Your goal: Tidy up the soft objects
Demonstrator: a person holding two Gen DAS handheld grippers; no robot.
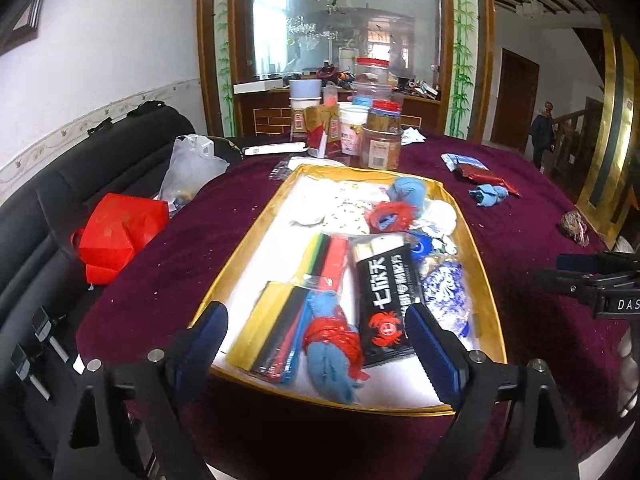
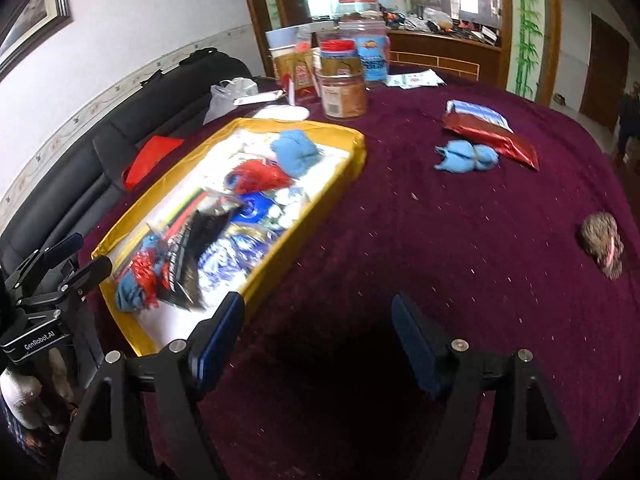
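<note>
A gold-rimmed white tray (image 1: 484, 280) (image 2: 348, 168) on the maroon table holds soft items: a blue cloth bundle tied in red plastic (image 1: 332, 344) (image 2: 136, 280), a blue yarn ball (image 1: 408, 190) (image 2: 296, 150), a black packet (image 1: 384, 300), a blue-white pouch (image 1: 444, 284). My left gripper (image 1: 316, 332) is open and empty just above the tray's near end. My right gripper (image 2: 318, 328) is open and empty over bare cloth right of the tray. A blue cloth (image 2: 466, 156) (image 1: 488, 194), a red packet (image 2: 492, 136) and a brown bundle (image 2: 602, 240) (image 1: 574, 226) lie outside the tray.
Jars and cups (image 1: 380, 136) (image 2: 344, 84) stand at the table's far side. A black sofa (image 1: 60, 208) with a red bag (image 1: 116, 236) and a clear plastic bag (image 1: 192, 164) runs along the left. The right gripper shows at the left view's right edge (image 1: 600, 284).
</note>
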